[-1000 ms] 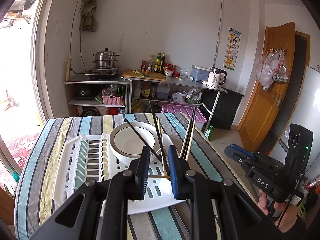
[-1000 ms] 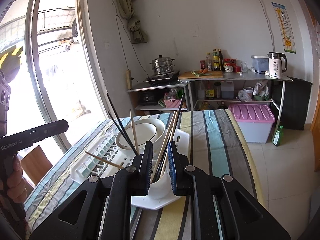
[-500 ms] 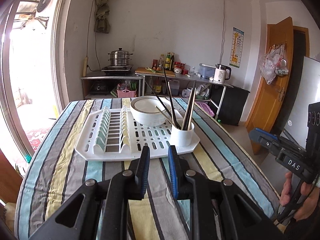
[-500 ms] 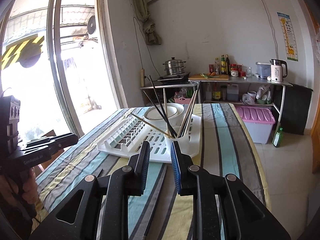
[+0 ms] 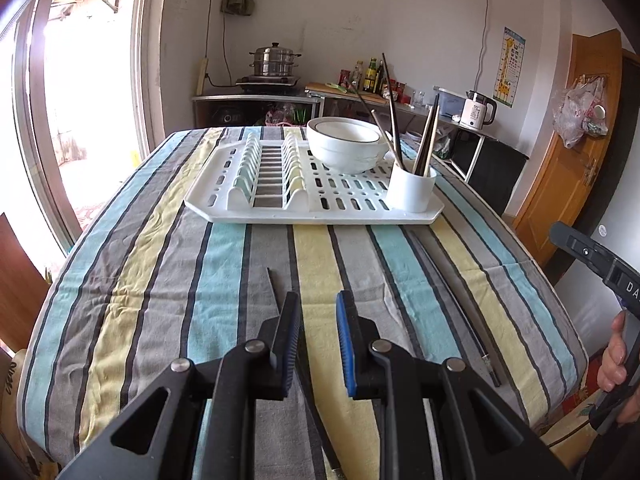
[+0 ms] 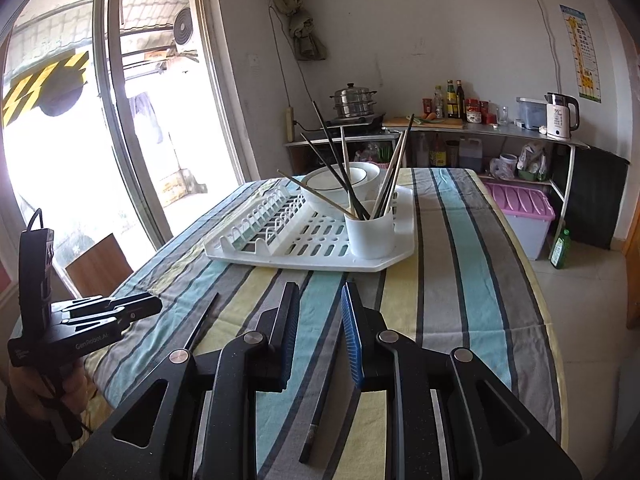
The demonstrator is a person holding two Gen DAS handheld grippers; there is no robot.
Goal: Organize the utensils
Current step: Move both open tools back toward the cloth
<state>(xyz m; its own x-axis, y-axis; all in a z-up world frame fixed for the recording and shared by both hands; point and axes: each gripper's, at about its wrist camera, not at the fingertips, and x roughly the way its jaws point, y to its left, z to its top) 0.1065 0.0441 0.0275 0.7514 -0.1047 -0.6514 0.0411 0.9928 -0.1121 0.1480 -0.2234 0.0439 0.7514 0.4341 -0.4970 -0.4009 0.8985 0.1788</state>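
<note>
A white utensil cup holding several chopsticks stands on the right corner of a white dish rack; it also shows in the right wrist view. A dark chopstick lies on the striped cloth under my left gripper, which is open and empty. Another dark chopstick lies to the right; in the right wrist view it runs under my right gripper, open and empty. The left gripper's chopstick shows there too.
A white bowl sits on the rack behind the cup. The striped table ends close on both sides. A kitchen shelf with a steamer pot stands at the back. A pink-lidded bin sits on the floor at right.
Both grippers have pulled back from the cup toward the near end of the table and dropped lower. Two loose chopsticks on the cloth have come into view under them.
</note>
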